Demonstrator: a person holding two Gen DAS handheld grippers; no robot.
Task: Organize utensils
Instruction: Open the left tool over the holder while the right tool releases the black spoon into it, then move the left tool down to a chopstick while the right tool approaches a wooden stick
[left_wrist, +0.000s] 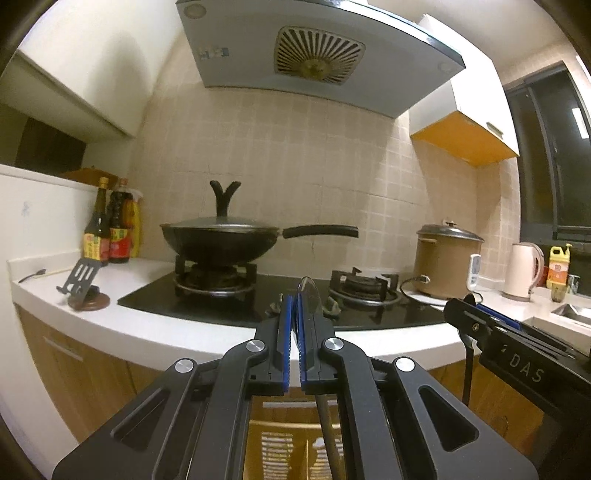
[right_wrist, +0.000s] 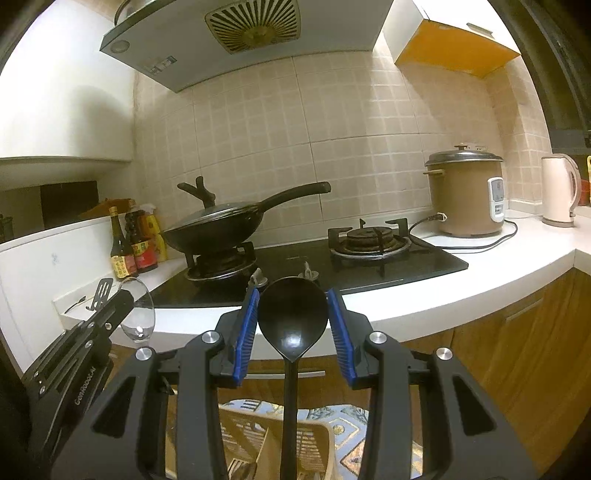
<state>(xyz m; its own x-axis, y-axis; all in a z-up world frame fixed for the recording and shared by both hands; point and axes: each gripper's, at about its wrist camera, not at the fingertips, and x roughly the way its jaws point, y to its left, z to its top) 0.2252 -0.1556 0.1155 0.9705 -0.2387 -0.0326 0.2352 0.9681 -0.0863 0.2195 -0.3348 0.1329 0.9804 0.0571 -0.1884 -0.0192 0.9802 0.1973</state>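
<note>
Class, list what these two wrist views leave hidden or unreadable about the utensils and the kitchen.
- Clear spoon: in the left wrist view the left gripper hides most of it.
- Black ladle: handle end cut off by the right wrist view's bottom edge.
- Wok contents: covered by its lid.
- Sauce bottle labels: too small to read.

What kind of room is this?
It looks like a home kitchen. There is a gas stove with a lidded wok on one burner, a range hood above it, and a rice cooker on the white countertop.
</note>
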